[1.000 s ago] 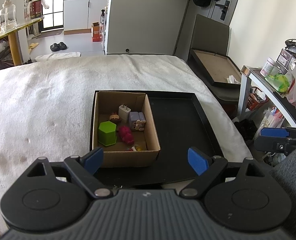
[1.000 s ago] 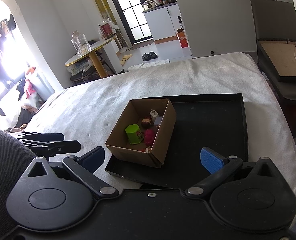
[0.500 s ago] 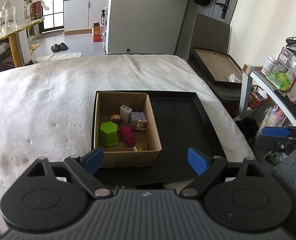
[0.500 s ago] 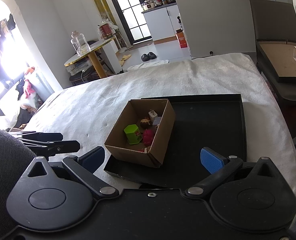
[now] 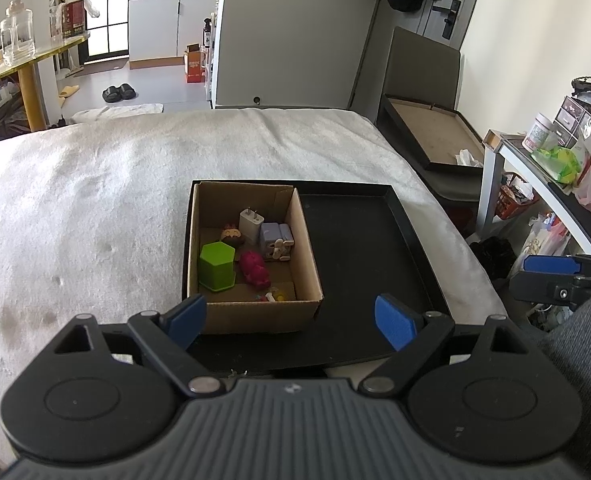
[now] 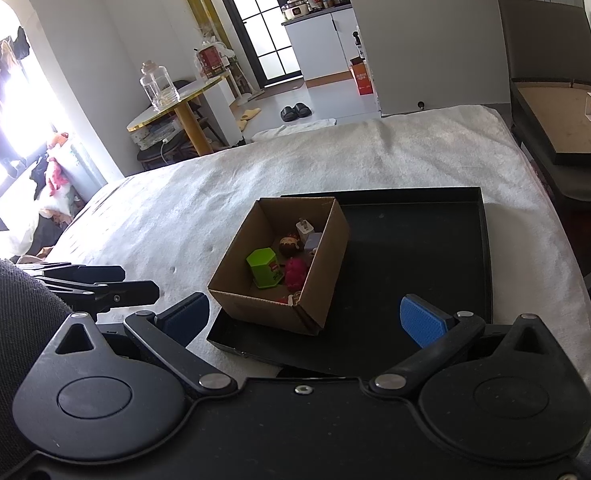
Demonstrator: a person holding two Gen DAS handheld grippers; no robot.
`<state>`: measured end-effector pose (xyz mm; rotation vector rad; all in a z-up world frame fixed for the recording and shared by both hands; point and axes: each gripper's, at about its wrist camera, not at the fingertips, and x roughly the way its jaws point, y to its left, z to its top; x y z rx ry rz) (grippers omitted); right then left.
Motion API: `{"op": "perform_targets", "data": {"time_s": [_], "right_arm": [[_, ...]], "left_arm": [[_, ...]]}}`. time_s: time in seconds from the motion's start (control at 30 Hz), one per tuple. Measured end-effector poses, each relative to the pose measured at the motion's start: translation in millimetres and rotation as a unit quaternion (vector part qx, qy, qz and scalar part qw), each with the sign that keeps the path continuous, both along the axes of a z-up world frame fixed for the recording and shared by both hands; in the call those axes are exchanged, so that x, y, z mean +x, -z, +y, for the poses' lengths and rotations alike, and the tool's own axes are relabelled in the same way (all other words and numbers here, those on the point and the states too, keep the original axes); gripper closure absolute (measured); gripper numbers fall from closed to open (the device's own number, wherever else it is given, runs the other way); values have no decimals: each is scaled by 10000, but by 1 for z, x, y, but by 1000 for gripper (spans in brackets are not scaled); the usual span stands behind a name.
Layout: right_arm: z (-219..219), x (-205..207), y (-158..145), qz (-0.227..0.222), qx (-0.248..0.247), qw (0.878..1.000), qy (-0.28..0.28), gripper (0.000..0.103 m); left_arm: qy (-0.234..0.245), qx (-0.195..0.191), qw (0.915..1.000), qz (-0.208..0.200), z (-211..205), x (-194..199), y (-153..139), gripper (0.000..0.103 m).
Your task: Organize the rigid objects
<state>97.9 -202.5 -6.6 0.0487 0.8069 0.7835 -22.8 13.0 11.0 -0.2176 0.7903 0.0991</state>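
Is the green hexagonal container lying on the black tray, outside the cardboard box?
No, the green hexagonal container stands inside the cardboard box, which sits on the black tray.

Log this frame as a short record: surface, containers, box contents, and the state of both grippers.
surface: white blanket over a bed
tray: black tray on the blanket, right part bare
box: open cardboard box in the tray's left part
box contents: green hexagonal container, pink toy, white plug adapter, small round figurine, pale purple block toy, small bits at the near wall
left gripper: open, empty, short of the box
right gripper: open, empty, short of the tray
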Motion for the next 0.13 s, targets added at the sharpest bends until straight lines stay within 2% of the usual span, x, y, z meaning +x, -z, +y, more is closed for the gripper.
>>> {"op": "perform_targets", "data": {"time_s": [0.13], "right_arm": [[-1, 1, 0, -10, -9, 10000, 2, 0]], "left_arm": [[5, -4, 10000, 0, 0, 0, 0, 13]]}}
